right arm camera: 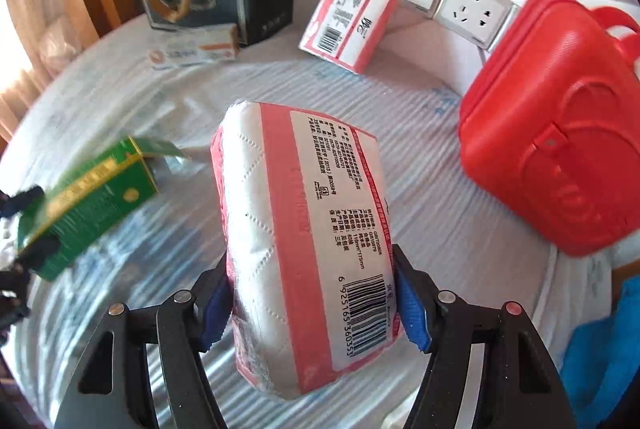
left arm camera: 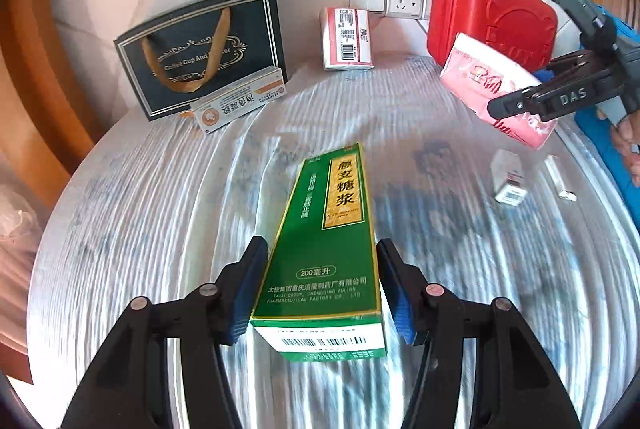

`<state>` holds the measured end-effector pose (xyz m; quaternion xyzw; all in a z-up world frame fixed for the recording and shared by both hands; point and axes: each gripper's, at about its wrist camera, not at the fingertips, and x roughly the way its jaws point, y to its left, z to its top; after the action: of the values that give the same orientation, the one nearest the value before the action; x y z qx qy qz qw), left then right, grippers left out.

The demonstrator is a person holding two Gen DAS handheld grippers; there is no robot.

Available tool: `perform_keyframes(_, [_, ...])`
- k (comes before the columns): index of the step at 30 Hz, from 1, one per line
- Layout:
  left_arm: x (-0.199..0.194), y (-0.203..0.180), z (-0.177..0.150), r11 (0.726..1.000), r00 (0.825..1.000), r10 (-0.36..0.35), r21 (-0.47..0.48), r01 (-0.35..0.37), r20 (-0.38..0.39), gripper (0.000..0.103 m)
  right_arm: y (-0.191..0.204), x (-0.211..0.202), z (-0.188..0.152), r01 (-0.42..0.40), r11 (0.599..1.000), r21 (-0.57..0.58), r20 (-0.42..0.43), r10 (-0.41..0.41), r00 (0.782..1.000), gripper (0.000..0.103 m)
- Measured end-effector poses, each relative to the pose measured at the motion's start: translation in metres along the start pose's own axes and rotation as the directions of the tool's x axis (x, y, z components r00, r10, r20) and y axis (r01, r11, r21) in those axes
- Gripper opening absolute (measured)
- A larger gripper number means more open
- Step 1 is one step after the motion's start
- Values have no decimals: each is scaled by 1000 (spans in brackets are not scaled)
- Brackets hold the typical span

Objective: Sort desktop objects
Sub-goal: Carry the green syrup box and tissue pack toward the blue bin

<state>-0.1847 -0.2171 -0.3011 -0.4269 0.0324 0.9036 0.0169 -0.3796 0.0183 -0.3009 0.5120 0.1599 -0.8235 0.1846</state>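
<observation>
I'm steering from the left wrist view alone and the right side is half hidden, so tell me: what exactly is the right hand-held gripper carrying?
Observer: The right hand-held gripper is shut on a pink-and-white tissue pack, pads pressing both its sides.
Operator: Which face of the pack shows there?
Observer: The printed back, with a barcode near the fingers.
Operator: Can you see my green box from that side?
Observer: Yes, the green medicine box shows its far end face with a round gold emblem.
Operator: Anything right of the red case?
Observer: The red plastic case has something blue below it; I cannot tell what.
</observation>
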Motion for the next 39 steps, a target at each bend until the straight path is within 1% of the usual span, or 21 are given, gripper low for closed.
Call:
perform_keyframes(2, [-19,-6,-7,1000,1000,2,1,-2,0,55,19,-22,-15,-31,999,16,7,31,999,69])
perform_keyframes(4, [-40,-9,-17,1000,1000,4,-14,-4,-12,54,28,-48,-34,-60,998,35,18,59,998,70])
perform_keyframes(8, [-84,-19,-26,1000,1000,15,-26,-15,-4,54,40,-88,-76,-100,991,86,23,98,995,70])
perform_keyframes(14, [-148,-39,-29,999,999,46,-14,-46,23,54,46,-154,-135,-131,983,131,45,126,991,70])
perform_keyframes(20, [-204,-66,-27,998,997,59,-1,-59,58,54,43,-217,-178,-154,974,165,85,141,986,70])
perform_keyframes(23, [-224,-81,-25,999,996,54,1,-54,72,54,42,-237,-194,-165,972,167,101,150,983,70])
perform_keyframes(29, [-255,-113,-18,998,993,59,6,-59,100,54,45,-263,-227,-191,971,147,107,176,979,70])
perform_keyframes(34, [-275,-140,-7,997,990,66,20,-69,127,54,38,-282,-246,-204,969,141,122,187,975,70])
perform_keyframes(39, [-293,-165,6,997,985,57,32,-63,164,54,23,-314,-256,-203,970,132,174,179,968,70])
